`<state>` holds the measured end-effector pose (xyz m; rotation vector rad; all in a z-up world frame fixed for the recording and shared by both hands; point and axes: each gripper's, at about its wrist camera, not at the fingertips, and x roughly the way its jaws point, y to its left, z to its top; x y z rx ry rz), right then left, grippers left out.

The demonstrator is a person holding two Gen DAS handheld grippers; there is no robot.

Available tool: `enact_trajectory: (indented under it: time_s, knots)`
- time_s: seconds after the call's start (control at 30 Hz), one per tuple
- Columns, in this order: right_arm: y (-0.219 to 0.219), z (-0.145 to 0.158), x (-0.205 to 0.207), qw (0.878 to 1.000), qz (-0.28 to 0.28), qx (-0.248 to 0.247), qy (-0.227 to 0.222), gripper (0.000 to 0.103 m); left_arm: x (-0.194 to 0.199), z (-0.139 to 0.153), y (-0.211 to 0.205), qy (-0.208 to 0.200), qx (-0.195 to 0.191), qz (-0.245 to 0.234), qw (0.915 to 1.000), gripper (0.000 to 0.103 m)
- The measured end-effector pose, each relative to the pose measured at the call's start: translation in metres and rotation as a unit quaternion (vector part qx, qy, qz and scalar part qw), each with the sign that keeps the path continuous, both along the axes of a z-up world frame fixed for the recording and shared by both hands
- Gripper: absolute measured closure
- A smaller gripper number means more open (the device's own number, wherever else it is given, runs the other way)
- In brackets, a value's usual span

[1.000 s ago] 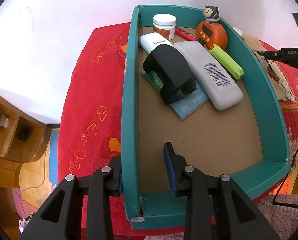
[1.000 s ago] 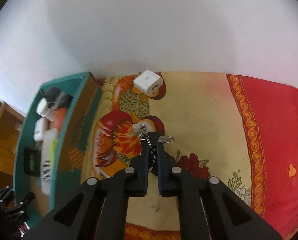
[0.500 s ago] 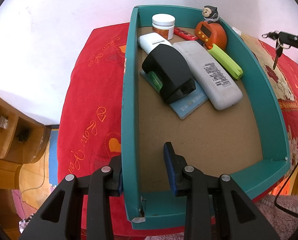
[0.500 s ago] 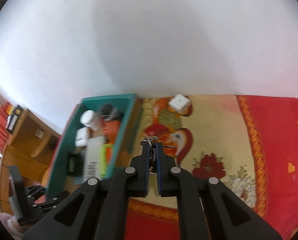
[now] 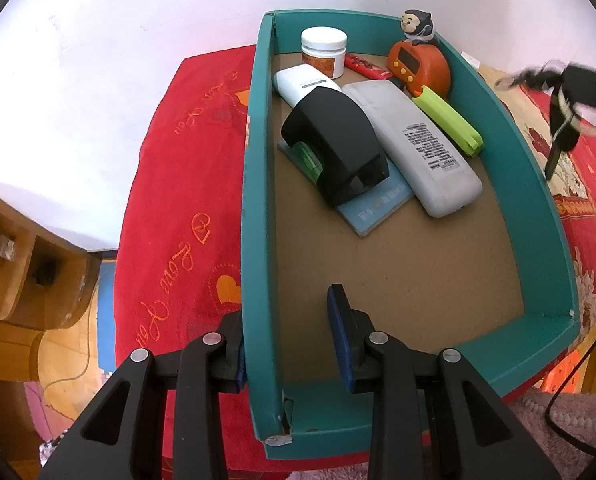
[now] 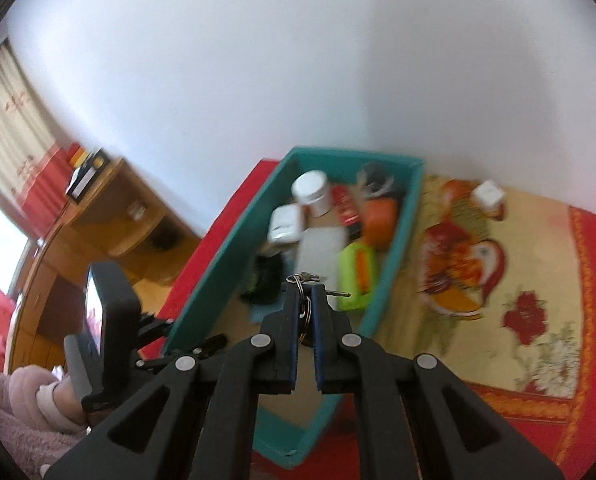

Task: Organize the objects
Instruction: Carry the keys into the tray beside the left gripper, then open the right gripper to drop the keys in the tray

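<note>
The left gripper [image 5: 288, 336], angled steeply down, clamps the near left wall of a teal box [image 5: 258, 200] on a red cloth [image 5: 178, 200]. The right gripper [image 6: 305, 300], pinched tight on a bunch of keys [image 6: 304, 280], hangs above the box's open middle, beyond a grey remote [image 5: 414, 140] and black stapler [image 5: 338, 144].

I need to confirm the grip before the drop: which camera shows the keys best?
The right wrist view: the keys sit at centre frame, ring pinched between the right gripper pads, above the teal box. The left wrist view shows them only blurred, dangling at its right edge.
</note>
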<state>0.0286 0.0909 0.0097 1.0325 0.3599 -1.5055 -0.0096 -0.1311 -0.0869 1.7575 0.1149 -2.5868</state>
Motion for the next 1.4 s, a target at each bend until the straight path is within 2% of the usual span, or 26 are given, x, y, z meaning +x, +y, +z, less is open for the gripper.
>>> enact_trajectory:
  time_s: [0.43, 0.67, 1.2, 1.4]
  knots:
    - [-0.040, -0.056, 0.065, 0.993, 0.093, 0.055, -0.043, 0.099, 0.001, 0.000, -0.001, -0.001, 0.009, 0.000, 1.0000, 0.070]
    - [-0.047, -0.078, 0.074, 0.989, 0.104, 0.087, -0.050, 0.099, 0.000, 0.000, -0.002, 0.000, 0.011, 0.001, 0.9999, 0.070]
    - [-0.049, -0.090, 0.069, 0.986, 0.125, 0.099, -0.056, 0.098, 0.001, 0.000, -0.003, 0.000, 0.012, 0.001, 0.9999, 0.070]
    - [-0.046, -0.087, 0.064, 0.985, 0.128, 0.096, -0.058, 0.094, 0.002, 0.001, -0.003, 0.000, 0.013, 0.002, 0.9999, 0.070]
